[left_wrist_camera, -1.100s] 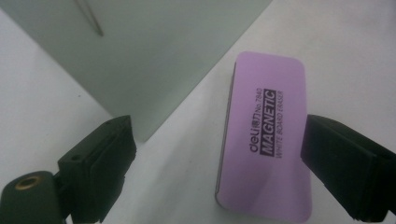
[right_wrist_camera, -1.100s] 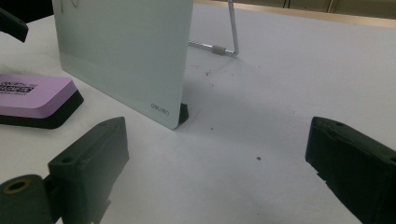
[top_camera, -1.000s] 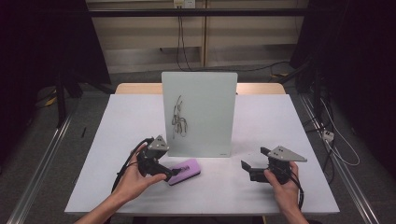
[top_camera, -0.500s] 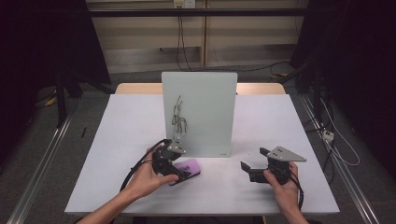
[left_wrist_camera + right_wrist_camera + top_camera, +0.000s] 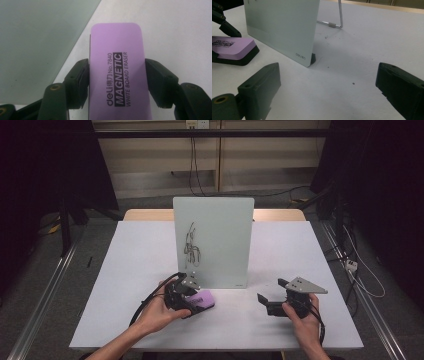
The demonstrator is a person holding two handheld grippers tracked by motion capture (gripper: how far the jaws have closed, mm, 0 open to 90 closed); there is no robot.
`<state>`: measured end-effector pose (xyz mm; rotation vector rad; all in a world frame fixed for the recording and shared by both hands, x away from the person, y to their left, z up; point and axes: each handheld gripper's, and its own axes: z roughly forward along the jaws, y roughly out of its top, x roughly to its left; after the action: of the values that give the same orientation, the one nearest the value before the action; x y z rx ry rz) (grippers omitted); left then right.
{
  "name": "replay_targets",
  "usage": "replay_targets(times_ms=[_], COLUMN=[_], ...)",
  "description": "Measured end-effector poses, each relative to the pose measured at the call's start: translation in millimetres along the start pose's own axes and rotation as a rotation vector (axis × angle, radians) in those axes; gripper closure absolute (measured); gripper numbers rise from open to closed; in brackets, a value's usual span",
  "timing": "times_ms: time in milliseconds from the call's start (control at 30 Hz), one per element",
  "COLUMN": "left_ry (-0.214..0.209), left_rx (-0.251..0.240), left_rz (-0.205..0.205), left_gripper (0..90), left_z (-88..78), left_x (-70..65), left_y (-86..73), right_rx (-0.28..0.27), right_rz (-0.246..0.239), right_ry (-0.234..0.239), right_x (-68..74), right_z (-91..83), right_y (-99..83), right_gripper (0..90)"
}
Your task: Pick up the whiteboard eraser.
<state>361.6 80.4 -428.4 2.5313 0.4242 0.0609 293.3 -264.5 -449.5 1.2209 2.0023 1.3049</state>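
The purple rectangular whiteboard eraser point(image 5: 202, 298), a plastic-topped block printed "MAGNETIC WHITE BOARD ERASER" over a black felt base, lies flat on the white table point(image 5: 130, 265) just in front of the lower left corner of the upright board; in the left gripper view we see the eraser point(image 5: 117, 75) run lengthwise between the two black jaws, its long sides touching the pads on either side. The left gripper point(image 5: 186, 296), held in the person's left hand point(image 5: 156, 312), has just been closing its jaws, and we now see them clamped on the eraser's two long sides; the eraser still rests on the table.

The pale glass-like whiteboard point(image 5: 214, 240) stands upright near the middle of the table, leaning back on a thin metal wire stand point(image 5: 335, 17) that we see behind it in the right gripper view; black scribbled marker lines point(image 5: 191, 245) run down its left half.

The right gripper point(image 5: 272, 302), held in the person's right hand point(image 5: 305, 317), sits low over the table to the right of the board, well apart from the eraser; its jaws stand wide apart with bare table between them, and nothing is gripped. In the right gripper view the board's near corner, marked with a small logo, rests on a dark foot point(image 5: 313, 58), and the eraser point(image 5: 233, 47) lies to its left.
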Motion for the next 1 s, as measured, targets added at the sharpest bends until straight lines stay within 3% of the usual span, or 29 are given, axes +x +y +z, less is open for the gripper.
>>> replay_targets(times_ms=[33,200,533,633,667,700,733,833,900,933,1000], left_ry=[-0.025,-0.021,-0.004,-0.018,-0.016,0.018,-0.016,0.006,-0.005,0.02,-0.005], left_rx=[0.001,0.024,0.016,0.01,0.009,0.017,-0.007,-0.041,-0.06,-0.061,-0.092], left_rz=[-0.005,0.008,0.028,0.016,0.018,0.015,0.008,-0.013,-0.02,-0.017,-0.028], left_gripper=[38.6,40.6,41.0,41.1,41.1,41.1,41.1,41.1,41.1,41.1,41.2], left_z=[1.2,1.2,1.9,1.5,0.9,0.0,0.4,-1.2,-3.5,-5.4,-6.6], left_x=[1.1,0.3,-2.4,-1.8,-1.2,-2.5,-0.8,-0.3,1.1,0.5,1.7], left_y=[-0.8,-0.2,0.0,-0.3,-0.2,0.2,-0.6,-2.0,-2.9,-2.6,-4.3], right_rx=[-0.001,0.0,0.01,0.011,0.011,0.011,0.011,0.011,0.012,0.012,0.01], right_rz=[0.003,0.0,0.0,0.002,0.002,0.002,0.002,0.002,0.003,0.002,0.0], right_ry=[0.002,0.003,0.012,0.012,0.013,0.013,0.013,0.013,0.013,0.013,0.014], right_x=[0.1,0.5,1.4,1.5,1.5,1.5,1.5,1.4,1.2,1.2,1.0], right_z=[-0.2,-0.3,2.0,2.0,1.9,1.9,1.8,1.7,1.5,1.4,1.1], right_y=[0.0,0.0,-0.2,-0.3,-0.3,-0.4,-0.4,-0.5,-0.7,-0.7,-0.6], right_gripper=[5.8,5.8,5.6,5.6,5.6,5.6,5.6,5.6,5.6,5.6,5.6])
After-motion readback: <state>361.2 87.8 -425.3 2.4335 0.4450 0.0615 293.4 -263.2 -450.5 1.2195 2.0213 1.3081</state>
